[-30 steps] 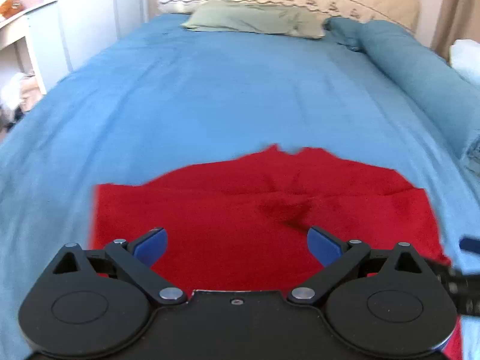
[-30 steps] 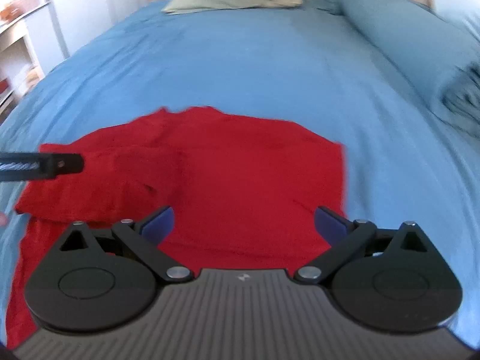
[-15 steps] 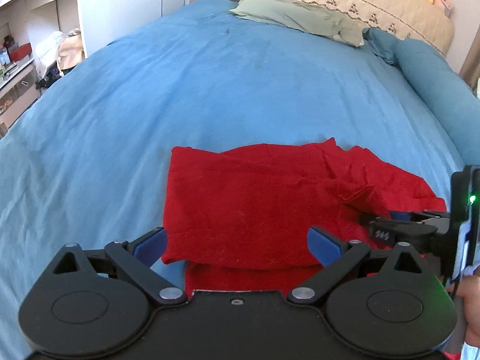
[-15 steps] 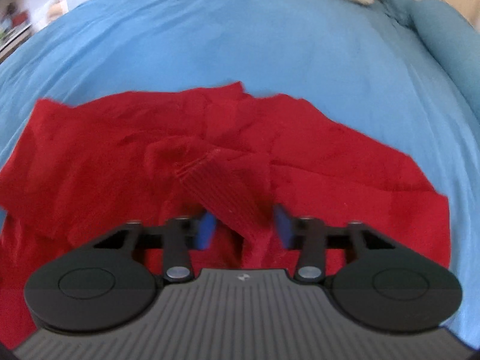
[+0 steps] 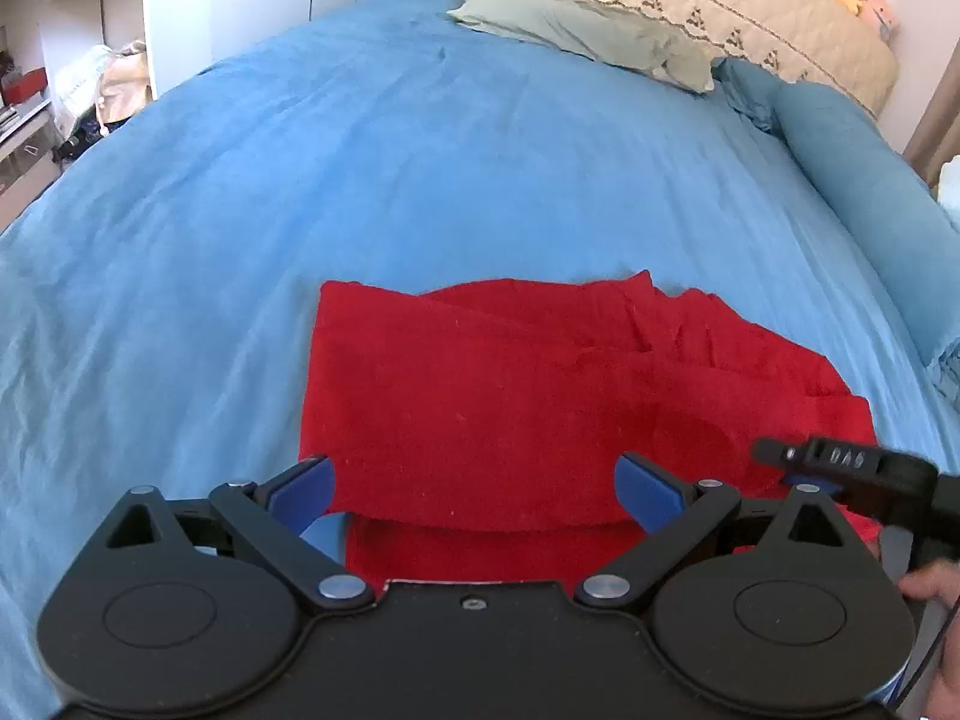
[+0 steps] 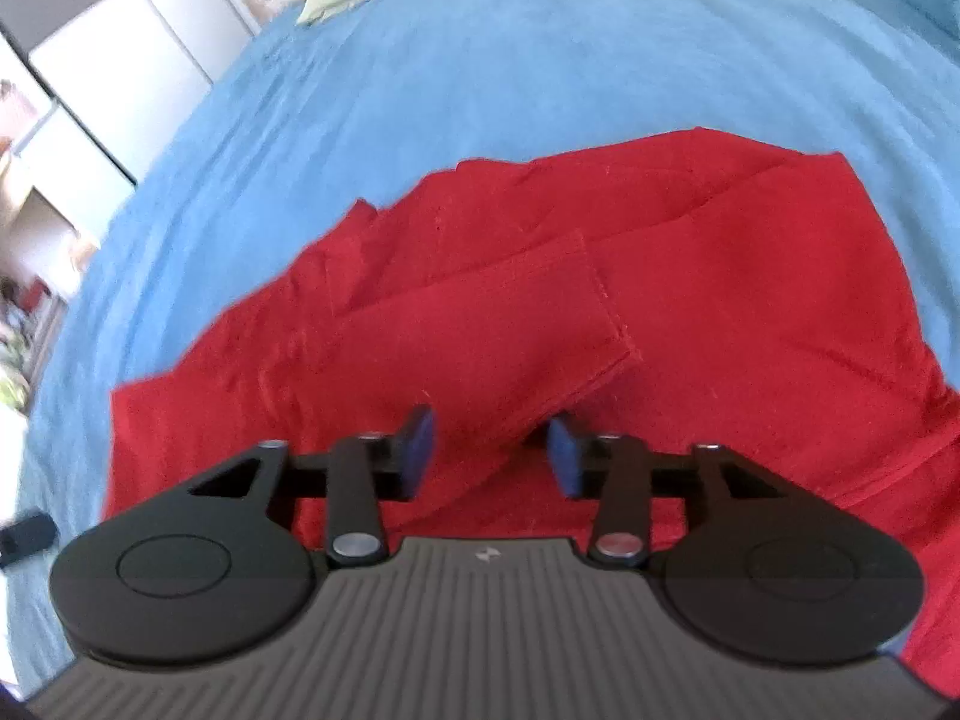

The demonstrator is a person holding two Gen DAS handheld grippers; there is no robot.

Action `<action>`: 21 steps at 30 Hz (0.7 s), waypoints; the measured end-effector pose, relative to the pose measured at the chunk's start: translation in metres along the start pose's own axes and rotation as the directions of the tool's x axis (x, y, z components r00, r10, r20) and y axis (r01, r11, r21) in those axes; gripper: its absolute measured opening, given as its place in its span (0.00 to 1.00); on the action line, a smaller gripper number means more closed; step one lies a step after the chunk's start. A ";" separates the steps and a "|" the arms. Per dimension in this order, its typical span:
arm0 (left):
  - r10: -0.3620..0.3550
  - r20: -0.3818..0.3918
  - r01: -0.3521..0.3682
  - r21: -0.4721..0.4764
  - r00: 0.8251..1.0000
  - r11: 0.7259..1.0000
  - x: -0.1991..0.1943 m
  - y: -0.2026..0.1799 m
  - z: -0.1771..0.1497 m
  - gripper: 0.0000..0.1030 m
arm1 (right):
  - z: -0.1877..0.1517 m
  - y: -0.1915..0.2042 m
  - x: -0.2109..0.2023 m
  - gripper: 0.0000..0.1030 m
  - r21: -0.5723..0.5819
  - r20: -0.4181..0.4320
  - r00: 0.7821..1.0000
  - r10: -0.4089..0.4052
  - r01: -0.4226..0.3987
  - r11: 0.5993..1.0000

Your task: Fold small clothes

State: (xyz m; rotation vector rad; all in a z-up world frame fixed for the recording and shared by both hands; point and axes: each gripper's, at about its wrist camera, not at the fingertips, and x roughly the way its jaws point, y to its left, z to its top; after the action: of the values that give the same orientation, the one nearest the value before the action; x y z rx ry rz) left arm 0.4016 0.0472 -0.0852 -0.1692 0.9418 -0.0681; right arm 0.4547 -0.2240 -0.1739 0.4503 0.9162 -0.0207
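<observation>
Lying on blue bed [image 5: 420, 180], red garment [image 5: 510, 396]

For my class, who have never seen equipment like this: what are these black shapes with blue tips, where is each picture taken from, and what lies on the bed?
A person holds a two-fingered claw in each hand, each carrying a camera looking forward along its fingers. One picture comes from the left claw, wide open and empty. The other comes from the right claw, half-closed around a folded-over flap, its pads apparently not pressing. A red garment, partly folded, lies on the blue bedspread. A pillow lies at the head.
</observation>
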 end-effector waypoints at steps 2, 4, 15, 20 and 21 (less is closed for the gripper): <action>0.001 -0.004 -0.001 -0.001 1.000 1.000 -0.001 0.000 -0.001 0.98 | 0.004 -0.008 0.001 0.64 0.088 0.007 1.000 -0.003 0.003 0.996; 0.001 -0.007 -0.001 -0.006 1.000 1.000 -0.002 0.000 -0.002 0.98 | 0.006 -0.017 0.001 0.64 0.171 0.013 1.000 0.000 -0.002 0.985; 0.003 -0.010 -0.003 -0.015 1.000 1.000 -0.009 -0.001 -0.008 0.98 | 0.040 0.006 -0.034 0.19 -0.029 0.097 0.992 -0.083 0.086 0.996; -0.016 -0.017 0.015 -0.016 1.000 1.000 -0.007 -0.003 -0.010 0.98 | 0.051 -0.006 -0.089 0.19 -0.027 0.243 0.962 -0.125 0.136 0.990; -0.021 -0.021 0.020 -0.020 1.000 1.000 -0.006 -0.003 -0.011 0.98 | 0.050 -0.014 -0.096 0.19 -0.020 0.268 0.952 -0.148 0.159 0.987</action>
State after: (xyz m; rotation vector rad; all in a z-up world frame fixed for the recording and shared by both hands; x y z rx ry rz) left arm 0.3895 0.0434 -0.0861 -0.1970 0.9623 -0.0794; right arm 0.4312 -0.2723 -0.0787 0.3271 0.6832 -0.1998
